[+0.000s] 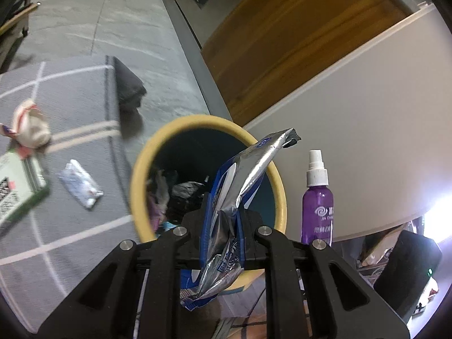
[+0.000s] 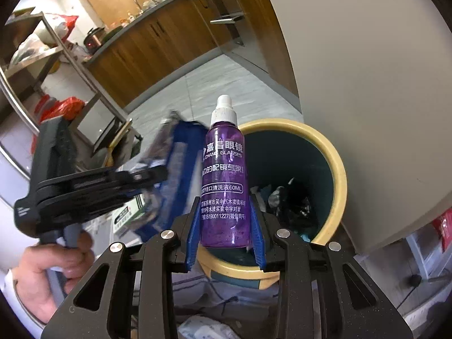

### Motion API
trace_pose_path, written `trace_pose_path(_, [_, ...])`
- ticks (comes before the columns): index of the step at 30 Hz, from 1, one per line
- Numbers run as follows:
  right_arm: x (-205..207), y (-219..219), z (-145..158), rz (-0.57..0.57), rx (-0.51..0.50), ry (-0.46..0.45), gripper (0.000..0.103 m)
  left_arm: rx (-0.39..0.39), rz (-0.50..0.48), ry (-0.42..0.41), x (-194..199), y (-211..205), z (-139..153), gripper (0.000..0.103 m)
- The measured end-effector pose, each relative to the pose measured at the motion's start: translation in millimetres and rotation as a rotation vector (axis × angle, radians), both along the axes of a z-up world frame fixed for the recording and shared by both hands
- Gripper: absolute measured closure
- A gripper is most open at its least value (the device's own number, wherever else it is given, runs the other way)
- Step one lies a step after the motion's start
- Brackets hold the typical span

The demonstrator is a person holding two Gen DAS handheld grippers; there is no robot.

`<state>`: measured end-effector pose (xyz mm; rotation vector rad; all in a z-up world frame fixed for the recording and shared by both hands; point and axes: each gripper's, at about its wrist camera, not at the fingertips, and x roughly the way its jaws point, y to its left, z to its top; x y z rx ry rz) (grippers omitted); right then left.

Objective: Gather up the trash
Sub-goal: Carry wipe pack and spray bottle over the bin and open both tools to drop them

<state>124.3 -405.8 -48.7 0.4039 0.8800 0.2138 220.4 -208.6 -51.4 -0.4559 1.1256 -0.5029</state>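
Clamped between the blue pads of the left claw (image 1: pixel 223 226), a crumpled silver-and-blue foil snack wrapper (image 1: pixel 240 180) sticks up and forward, its torn tip curling over the far rim of a round waste bin with a pale yellow rim and dark teal inside (image 1: pixel 138 175). That claw is clenched tight on the wrapper, which hangs above the bin's mouth. In the right wrist view the same claw (image 2: pixel 158 180) reaches in from the left, blurred, with a person's hand (image 2: pixel 50 265) around its handle.

Gripped in the right claw (image 2: pixel 226 226), a small purple translucent spray bottle with a white nozzle and white printed lettering (image 2: pixel 226 180) stands upright, the blue pads pressing its lower sides. It sits in front of the bin (image 2: pixel 339 175), just above the near rim. From the left wrist view the bottle (image 1: pixel 317 197) appears just right of the bin.

Inside the bin lie dark and pale crumpled scraps (image 2: pixel 285 195).

On the grey rug with white grid lines (image 1: pixel 73 107), left of the bin, rest a small clear plastic packet (image 1: pixel 80 183), a green-edged white carton (image 1: pixel 17 189) and a wadded pale tissue ball (image 1: pixel 29 127). Beyond the rug stretch grey floor tiles (image 1: pixel 113 22) and brown wooden cabinets (image 2: pixel 147 45); a white panel (image 1: pixel 367 107) rises at the right.
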Motion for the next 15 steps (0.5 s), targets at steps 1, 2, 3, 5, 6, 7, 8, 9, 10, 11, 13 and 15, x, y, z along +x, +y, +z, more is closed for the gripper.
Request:
trace_pose_path(1, [0.0, 0.4, -0.7, 0.002, -0.003, 0.001, 0.070, -0.002, -0.006, 0.003, 2.2, -5.4, -2.0, 0.088])
trace_pose_path(2, [-0.2, 0.1, -2.1, 0.003, -0.009, 0.004, 0.070, 0.001, -0.013, 0.007, 4.1, -12.7, -4.6, 0.088])
trace_pose_path(3, [1.1, -0.4, -2.9, 0.002, -0.013, 0.007, 0.070, 0.003, -0.020, 0.011, 5.5, -18.3, -7.0, 0.088])
trace_pose_path(5, [3.8, -1.2, -5.5, -0.003, -0.010, 0.018, 0.070, 0.003, -0.029, 0.021, 8.0, -27.8, -13.5, 0.087])
trace_pose_path(6, [5.1, -1.9, -7.1, -0.008, -0.009, 0.024, 0.070, 0.003, -0.030, 0.027, 8.6, -29.5, -16.0, 0.085])
trace_pose_path(7, [7.9, -1.9, -7.4, -0.015, -0.006, 0.028, 0.070, 0.003, -0.028, 0.035, 9.0, -31.4, -18.3, 0.080])
trace_pose_path(8, [8.5, -2.7, -7.9, -0.018, -0.005, 0.029, 0.070, 0.003, -0.025, 0.042, 10.8, -32.4, -21.3, 0.076])
trace_pose_path(9, [9.1, -3.9, -8.9, -0.022, -0.004, 0.032, 0.070, 0.002, -0.024, 0.044, 12.3, -32.5, -22.8, 0.068])
trace_pose_path(10, [9.1, -5.8, -10.2, -0.027, -0.003, 0.036, 0.070, 0.002, -0.022, 0.043, 12.7, -32.3, -23.1, 0.060])
trace_pose_path(11, [8.6, -8.4, -12.0, -0.031, 0.002, 0.040, 0.070, 0.004, -0.019, 0.041, 13.2, -31.6, -22.8, 0.056])
trace_pose_path(13, [8.9, -10.8, -14.5, -0.034, 0.009, 0.049, 0.069, 0.005, -0.011, 0.037, 13.8, -28.8, -22.1, 0.042])
trace_pose_path(15, [7.8, -11.2, -16.5, -0.029, 0.007, 0.052, 0.069, 0.007, -0.004, 0.031, 13.7, -25.2, -20.3, 0.042])
